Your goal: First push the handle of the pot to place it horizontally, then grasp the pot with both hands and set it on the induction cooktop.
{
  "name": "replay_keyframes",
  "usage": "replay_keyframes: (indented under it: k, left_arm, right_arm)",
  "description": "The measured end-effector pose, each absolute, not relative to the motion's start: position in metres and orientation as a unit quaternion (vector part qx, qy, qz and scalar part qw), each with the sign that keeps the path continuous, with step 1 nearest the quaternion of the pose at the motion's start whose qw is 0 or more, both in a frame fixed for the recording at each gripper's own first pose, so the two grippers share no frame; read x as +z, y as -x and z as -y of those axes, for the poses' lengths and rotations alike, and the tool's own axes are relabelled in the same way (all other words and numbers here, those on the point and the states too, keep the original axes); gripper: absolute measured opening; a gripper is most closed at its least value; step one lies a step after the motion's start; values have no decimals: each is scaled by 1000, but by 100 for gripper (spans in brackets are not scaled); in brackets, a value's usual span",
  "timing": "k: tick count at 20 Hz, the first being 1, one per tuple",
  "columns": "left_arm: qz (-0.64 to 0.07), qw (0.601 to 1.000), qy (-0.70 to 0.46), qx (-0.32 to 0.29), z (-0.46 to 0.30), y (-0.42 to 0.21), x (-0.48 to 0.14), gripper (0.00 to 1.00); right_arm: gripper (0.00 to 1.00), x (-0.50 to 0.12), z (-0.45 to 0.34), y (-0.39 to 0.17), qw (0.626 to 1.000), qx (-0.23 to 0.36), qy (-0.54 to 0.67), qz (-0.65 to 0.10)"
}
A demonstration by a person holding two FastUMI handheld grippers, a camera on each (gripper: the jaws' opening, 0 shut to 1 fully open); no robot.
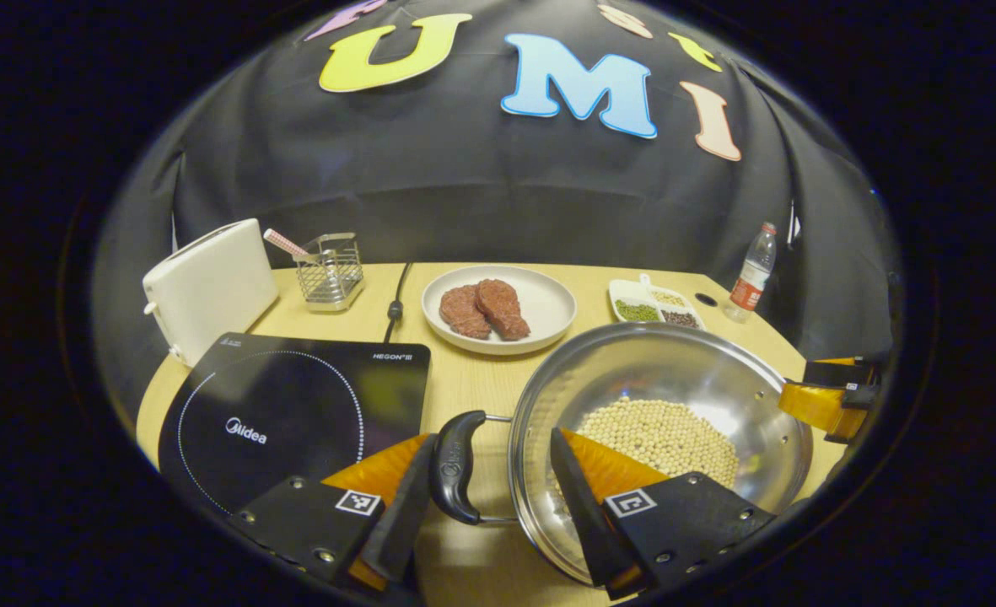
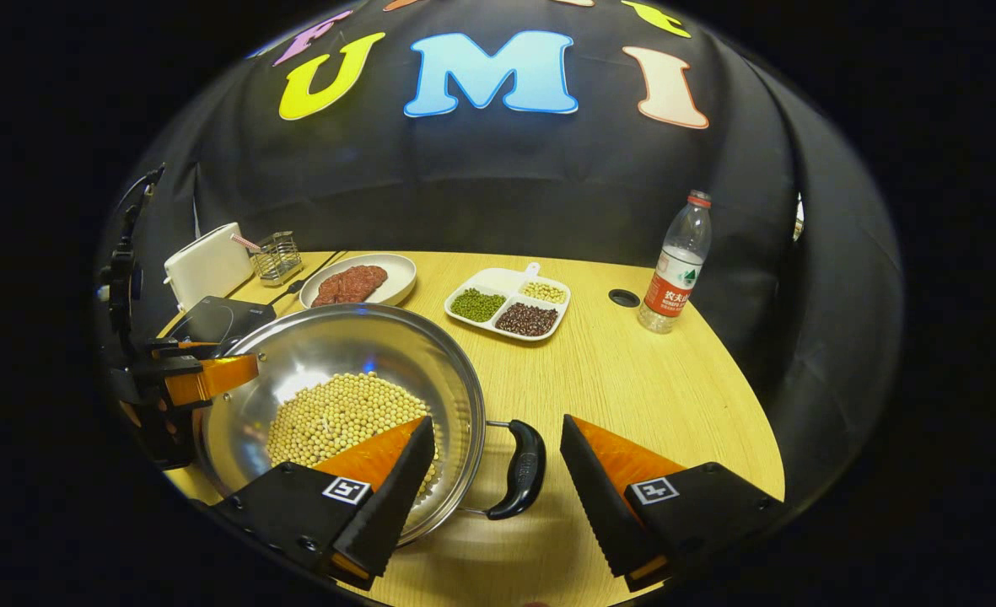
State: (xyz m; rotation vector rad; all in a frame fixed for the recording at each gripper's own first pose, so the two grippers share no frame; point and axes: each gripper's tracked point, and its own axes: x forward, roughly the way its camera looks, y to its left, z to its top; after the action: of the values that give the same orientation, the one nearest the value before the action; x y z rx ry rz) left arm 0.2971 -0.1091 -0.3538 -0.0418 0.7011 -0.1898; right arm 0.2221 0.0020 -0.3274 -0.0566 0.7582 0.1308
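The shiny round steel pot [image 1: 658, 421] of pale beans sits on the wooden desk [image 2: 632, 371] between both tongs, each spread wide around a black side handle: left tongs [image 1: 485, 489], right tongs [image 2: 498, 480]. The black glass induction cooktop [image 1: 295, 413] lies beyond the left tongs' outer finger.

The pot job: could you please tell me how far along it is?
Apparently done: both pot handles lie level. In hand: the left gripper straddles the left handle and the right gripper straddles the right handle, both open, neither clamped yet. Left: close both, lift, and set the pot on the cooktop, which sits bare beside it.
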Motion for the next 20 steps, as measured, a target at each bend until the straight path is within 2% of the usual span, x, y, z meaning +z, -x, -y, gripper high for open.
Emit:
replay_keyframes:
  k: [1, 4, 5, 6, 8, 9, 11, 12, 14, 15, 18, 20]
  left_arm:
    - [-343, 935, 20, -90, 109, -297, -354, 77]
    - [-344, 936, 16, -76, 104, -299, -354, 80]
    - [-345, 936, 18, -72, 101, -299, -354, 75]
    - [-345, 935, 22, -71, 101, -298, -355, 65]
    - [-348, 935, 21, -70, 101, -297, -355, 64]
    - [-347, 935, 20, -70, 101, -297, -355, 64]
    - [-348, 935, 20, -68, 102, -295, -356, 60]
    - [-348, 935, 19, -67, 101, -296, -355, 63]
    - [-348, 935, 12, -68, 103, -294, -355, 65]
    - [-351, 934, 8, -68, 103, -294, -356, 60]
    - [-352, 933, 4, -67, 103, -291, -355, 58]
    - [-346, 936, 3, -59, 103, -292, -352, 54]
  right_arm:
    - [96, -331, -2, -221, 925, 63, 26, -374]
    - [96, -339, -2, -219, 919, 61, 20, -390]
    - [96, -341, -1, -219, 917, 60, 18, -394]
    - [93, -343, 0, -219, 916, 58, 16, -397]
    - [82, -346, 2, -219, 914, 55, 11, -402]
    - [71, -345, 1, -218, 913, 54, 5, -403]
    - [68, -347, 2, -219, 912, 50, -3, -407]
    - [67, -347, 2, -220, 911, 48, -10, -410]
    - [59, -347, 1, -220, 907, 44, -22, -419]
    - [54, -348, 1, -219, 904, 47, -20, -425]
    - [45, -347, 1, -221, 902, 51, -23, -428]
    - [48, -346, 0, -223, 905, 50, -20, -423]
